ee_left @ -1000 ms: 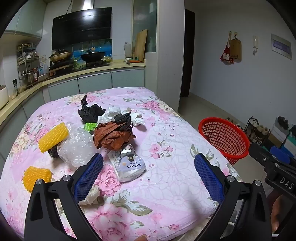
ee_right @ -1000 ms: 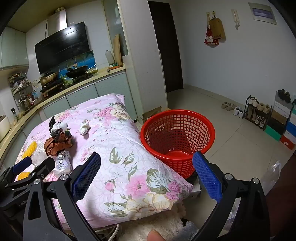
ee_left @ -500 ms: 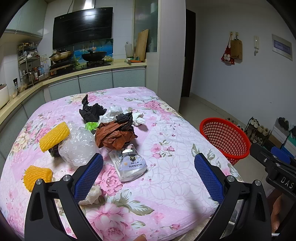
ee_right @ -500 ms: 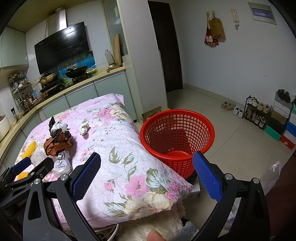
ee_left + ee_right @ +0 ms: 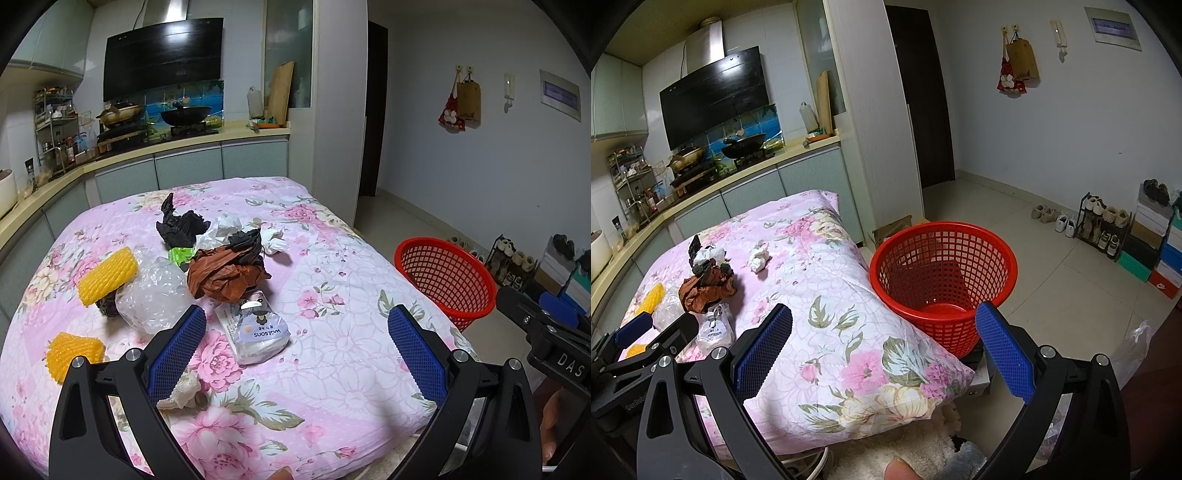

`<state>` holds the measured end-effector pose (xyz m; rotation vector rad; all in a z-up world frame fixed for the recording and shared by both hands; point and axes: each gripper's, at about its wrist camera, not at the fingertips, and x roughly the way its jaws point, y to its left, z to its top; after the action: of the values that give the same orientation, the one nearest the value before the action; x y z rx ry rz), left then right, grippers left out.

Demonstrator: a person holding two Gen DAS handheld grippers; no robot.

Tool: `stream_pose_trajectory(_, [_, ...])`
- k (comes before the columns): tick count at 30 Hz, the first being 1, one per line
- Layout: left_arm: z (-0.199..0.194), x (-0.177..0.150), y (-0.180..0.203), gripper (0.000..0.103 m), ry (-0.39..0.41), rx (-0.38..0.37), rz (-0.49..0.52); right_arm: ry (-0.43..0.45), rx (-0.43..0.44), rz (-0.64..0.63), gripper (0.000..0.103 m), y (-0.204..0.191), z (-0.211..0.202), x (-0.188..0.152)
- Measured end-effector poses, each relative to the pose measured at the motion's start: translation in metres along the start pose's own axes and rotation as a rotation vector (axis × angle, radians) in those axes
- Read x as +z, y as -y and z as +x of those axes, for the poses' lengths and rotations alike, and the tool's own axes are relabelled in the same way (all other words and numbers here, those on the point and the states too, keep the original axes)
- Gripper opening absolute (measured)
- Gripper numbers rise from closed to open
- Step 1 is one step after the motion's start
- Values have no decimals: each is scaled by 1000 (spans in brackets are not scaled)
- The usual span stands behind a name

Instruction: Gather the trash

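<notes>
Not much has shifted in the last second: the left gripper [image 5: 295,343] has crept a touch closer to the pile and dipped a little, so the wipes pack [image 5: 258,328] now sits just ahead of its jaws, slightly toward the left one. I'd read that as lining up the first grab, nothing collected yet. Jaws on the left are spread wide and empty, and the right gripper [image 5: 882,350] is the same, spread wide with nothing between them, parked over the edge of the floral quilt [image 5: 332,288] with the red basket [image 5: 942,280] straight ahead, nearer its right jaw; the basket looks empty from here. All the trash is still on the quilt, ahead and left of the left jaws. Count as best I can: two yellow foam nets [image 5: 107,277], one further out and one down beside the left jaw; one clear plastic bag [image 5: 155,299]; one brown crumpled wrapper [image 5: 229,277]; two black crumpled bits [image 5: 181,225], the other sitting on top of the brown one; one small green packet [image 5: 181,254]; one wipes pack; a couple of white tissue wads [image 5: 273,240] further out, hard to split exactly; and a whitish scrap [image 5: 181,391] tucked right behind the left jaw. One basket.
</notes>
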<state>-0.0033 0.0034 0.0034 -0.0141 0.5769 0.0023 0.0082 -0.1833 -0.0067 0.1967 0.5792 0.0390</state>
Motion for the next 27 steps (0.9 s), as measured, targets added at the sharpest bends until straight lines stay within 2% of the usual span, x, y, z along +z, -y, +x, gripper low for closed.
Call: stream_pose_trajectory(27, [-7, 4, 3, 96, 33, 7, 4, 24, 9, -6, 96, -1, -8, 3])
